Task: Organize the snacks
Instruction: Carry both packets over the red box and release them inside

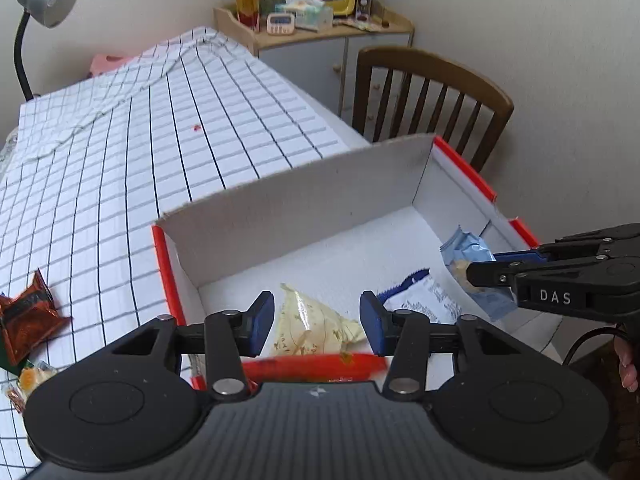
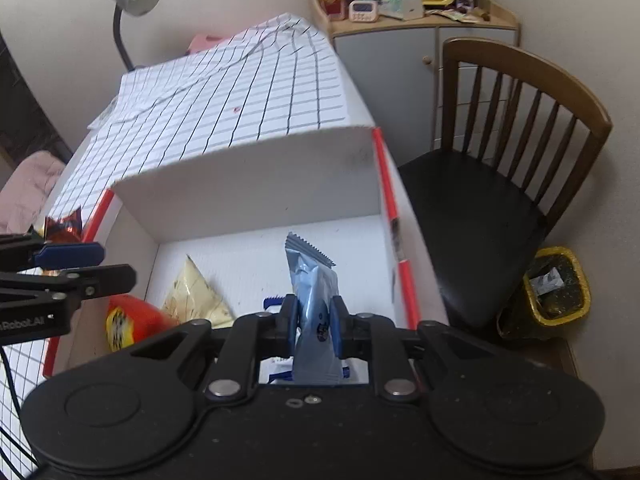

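One box (image 1: 304, 204) with red edges stands on the checked surface (image 1: 120, 168). Four snack packets show inside it: one pale blue (image 2: 314, 280), one cream triangular (image 1: 308, 324), one white with blue print (image 1: 424, 300), one red and yellow (image 2: 128, 320). Outside the box lie one orange-brown packet (image 1: 28, 316) and one small yellow-filled packet (image 1: 32, 378). Two claws: left (image 1: 317, 320), right (image 2: 314, 322). One chair (image 2: 500, 184), one lamp (image 1: 44, 4), one bin (image 2: 556, 288).

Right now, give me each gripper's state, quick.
Left gripper: open, holding nothing.
Right gripper: closed on the light blue foil snack packet, above the white cardboard box.
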Available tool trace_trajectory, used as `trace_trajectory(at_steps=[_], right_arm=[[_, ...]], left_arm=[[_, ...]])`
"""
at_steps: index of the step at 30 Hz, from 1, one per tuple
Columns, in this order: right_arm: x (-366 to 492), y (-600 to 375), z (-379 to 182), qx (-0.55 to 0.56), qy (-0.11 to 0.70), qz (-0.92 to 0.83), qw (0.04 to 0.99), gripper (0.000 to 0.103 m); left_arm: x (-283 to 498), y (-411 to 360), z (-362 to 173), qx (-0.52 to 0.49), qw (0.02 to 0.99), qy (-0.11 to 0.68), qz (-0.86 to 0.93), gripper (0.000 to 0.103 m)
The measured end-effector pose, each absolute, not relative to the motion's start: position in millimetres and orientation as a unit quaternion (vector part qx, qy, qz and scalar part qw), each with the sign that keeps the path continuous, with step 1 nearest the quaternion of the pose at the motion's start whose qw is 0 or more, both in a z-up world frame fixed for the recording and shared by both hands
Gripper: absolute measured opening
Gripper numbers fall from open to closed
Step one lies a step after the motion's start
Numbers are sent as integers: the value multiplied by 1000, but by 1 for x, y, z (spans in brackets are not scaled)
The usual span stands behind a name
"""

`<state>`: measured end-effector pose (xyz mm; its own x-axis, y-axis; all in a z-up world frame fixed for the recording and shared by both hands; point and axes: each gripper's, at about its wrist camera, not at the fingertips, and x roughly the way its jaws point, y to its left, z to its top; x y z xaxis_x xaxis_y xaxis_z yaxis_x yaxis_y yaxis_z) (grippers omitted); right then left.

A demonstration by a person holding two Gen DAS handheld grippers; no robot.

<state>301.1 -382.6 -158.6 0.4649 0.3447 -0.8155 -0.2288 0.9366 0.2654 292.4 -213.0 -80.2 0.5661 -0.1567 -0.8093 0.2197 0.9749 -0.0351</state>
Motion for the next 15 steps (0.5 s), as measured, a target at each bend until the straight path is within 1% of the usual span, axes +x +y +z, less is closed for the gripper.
trace_trajectory(at_steps=[6,10,15], right_arm=[[295,-373,-166,29,495,179,849,15],[294,-372,-166,28,497,182,848,16],[287,-376,-161,36,496,188,847,22]], left_arm=[[290,-214,-94,36,876,470,-102,46],[285,-212,-97,31,875,473,-95,46],[276,-211,-94,24,880,466,-92,46]])
